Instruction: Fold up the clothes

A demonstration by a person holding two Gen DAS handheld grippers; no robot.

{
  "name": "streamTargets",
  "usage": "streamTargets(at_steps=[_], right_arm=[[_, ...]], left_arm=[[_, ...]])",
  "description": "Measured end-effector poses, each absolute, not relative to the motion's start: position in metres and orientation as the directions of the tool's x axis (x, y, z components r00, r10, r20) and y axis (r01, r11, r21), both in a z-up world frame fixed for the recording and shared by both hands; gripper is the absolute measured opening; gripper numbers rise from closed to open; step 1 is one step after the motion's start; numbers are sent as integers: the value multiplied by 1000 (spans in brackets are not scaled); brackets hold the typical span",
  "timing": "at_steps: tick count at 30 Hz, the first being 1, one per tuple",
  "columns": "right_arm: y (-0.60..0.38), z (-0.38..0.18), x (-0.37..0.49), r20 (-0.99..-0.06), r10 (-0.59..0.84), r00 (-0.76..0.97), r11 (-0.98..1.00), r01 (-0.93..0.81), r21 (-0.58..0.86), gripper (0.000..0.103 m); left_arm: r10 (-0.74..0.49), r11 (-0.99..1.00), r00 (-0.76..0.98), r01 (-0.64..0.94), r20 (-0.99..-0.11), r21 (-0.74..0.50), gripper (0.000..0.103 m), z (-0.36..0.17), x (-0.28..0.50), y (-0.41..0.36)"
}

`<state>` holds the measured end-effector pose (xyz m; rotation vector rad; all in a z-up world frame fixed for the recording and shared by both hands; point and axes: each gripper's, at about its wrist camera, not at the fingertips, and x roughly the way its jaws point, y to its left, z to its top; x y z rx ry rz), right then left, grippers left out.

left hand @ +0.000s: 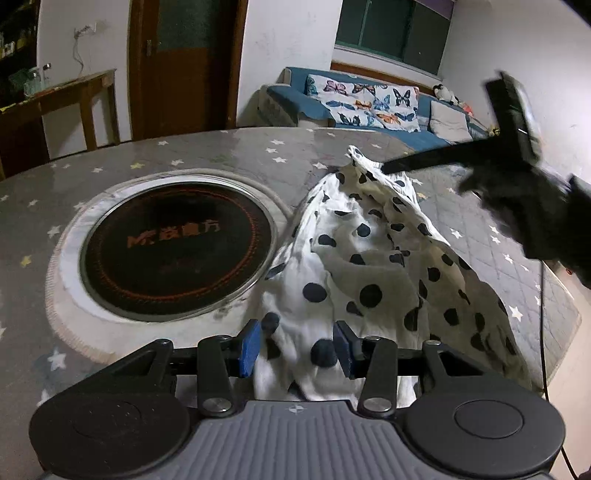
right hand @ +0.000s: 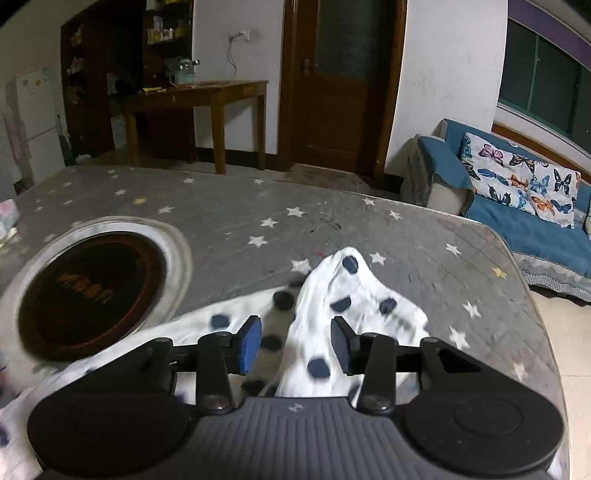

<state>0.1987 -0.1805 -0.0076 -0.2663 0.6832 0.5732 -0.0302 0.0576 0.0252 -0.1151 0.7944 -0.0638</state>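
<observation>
Left gripper point(left hand: 297, 347): blue pads apart, spotted garment point(left hand: 369, 266) bunched between them. Right gripper point(right hand: 295, 341): likewise apart, cloth between. Garment lies heaped beside round black cooktop point(left hand: 177, 249), toward table point(left hand: 221, 151) right edge.

Star-print tablecloth point(left hand: 221, 155), inset cooktop point(left hand: 173, 247) — blue sofa point(right hand: 532, 229), wooden desk point(right hand: 207, 92).

Setting: domestic living/dining room, night. Evidence: blue sofa point(left hand: 373, 110) with butterfly-print cover point(right hand: 524, 177) under a dark window point(left hand: 391, 29); wooden door point(right hand: 340, 81); wooden side table point(right hand: 199, 99) holding a pale jug; dark shelving point(right hand: 110, 66) with small items; white fridge point(right hand: 33, 122). Work surface is a round table point(left hand: 221, 155) in grey star-print cloth, 1 inset cooktop point(left hand: 177, 251) at centre.
</observation>
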Motion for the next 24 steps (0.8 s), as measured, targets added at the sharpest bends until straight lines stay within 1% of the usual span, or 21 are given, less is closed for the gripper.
streamTargets(at_steps=[6,7,8,9,10,11,13,19,24], right_arm=[[-157,-32,231,-689,367,625,814,-574,-88,39],[-155,-35,236,-693,361,624,816,-571,-89,36],[-155,-38,239,-696,356,623,818,-568,-90,27],[-155,-40,243,-699,351,622,821,-564,-89,22],[-158,-41,245,-701,347,623,826,-557,-86,14],[-161,-41,246,-699,342,628,832,-548,-85,10],[-170,-38,246,-688,336,644,843,-532,-87,7],[-219,-15,237,-635,277,721,888,-445,-117,5],[-269,-6,225,-625,181,759,928,-343,-147,5]], left_arm=[[-97,993,675,14,-731,-119,46,14,-11,53],[-96,993,673,12,-734,-119,46,12,-10,53],[-95,993,670,10,-736,-119,46,11,-9,54],[-95,993,668,9,-738,-120,46,10,-8,54],[-95,993,666,8,-740,-120,46,9,-7,54],[-94,993,663,7,-742,-120,46,8,-6,55],[-92,993,660,6,-746,-117,46,6,-6,54],[-85,994,665,11,-742,-104,46,2,-7,51],[-85,995,666,13,-741,-102,46,0,-8,51]])
